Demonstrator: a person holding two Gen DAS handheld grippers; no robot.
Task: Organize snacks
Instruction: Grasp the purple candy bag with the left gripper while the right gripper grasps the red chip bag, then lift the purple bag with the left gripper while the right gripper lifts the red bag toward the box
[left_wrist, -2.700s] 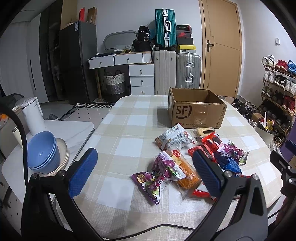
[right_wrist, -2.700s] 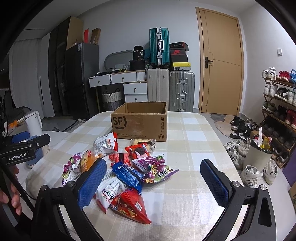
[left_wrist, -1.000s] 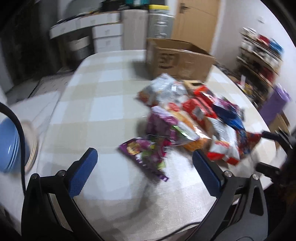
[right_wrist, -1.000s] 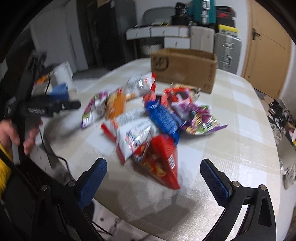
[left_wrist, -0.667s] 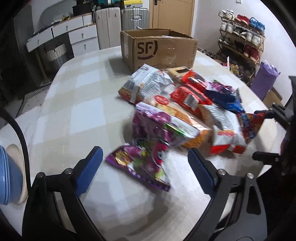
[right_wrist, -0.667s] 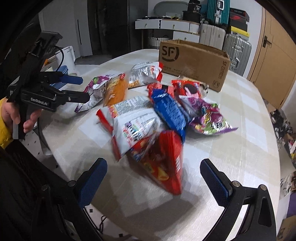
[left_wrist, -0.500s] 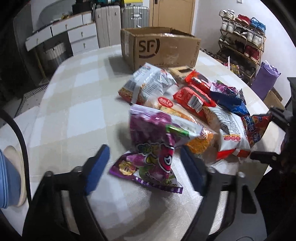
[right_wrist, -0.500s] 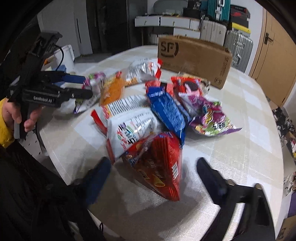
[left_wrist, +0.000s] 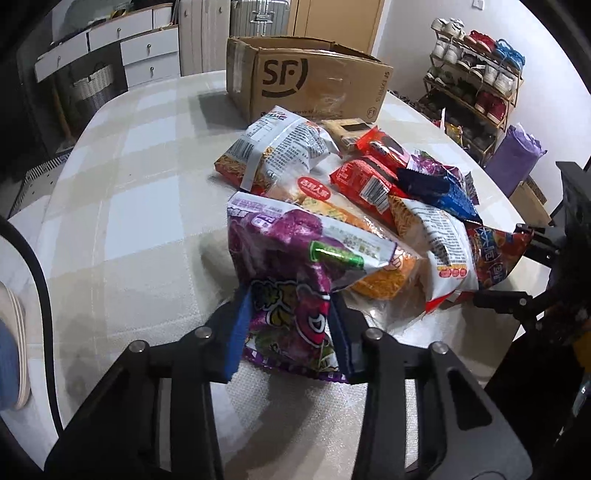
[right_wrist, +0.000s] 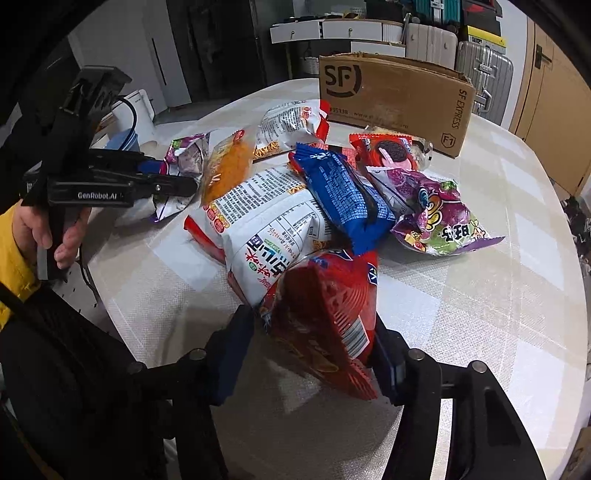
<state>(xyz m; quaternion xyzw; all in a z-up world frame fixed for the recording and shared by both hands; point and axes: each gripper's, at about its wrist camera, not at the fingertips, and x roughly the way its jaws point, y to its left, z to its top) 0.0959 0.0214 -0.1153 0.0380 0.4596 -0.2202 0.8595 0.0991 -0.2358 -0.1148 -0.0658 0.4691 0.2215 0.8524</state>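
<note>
A home: shoe rack, suitcases and drawers surround the table.

A round table covered in a pale checked cloth was seen in both views. Behind it, white drawers and a woven basket were set against the far wall, with silver suitcases beside a wooden door. A shoe rack filled with sneakers was placed at the right, a purple bag near it
</note>
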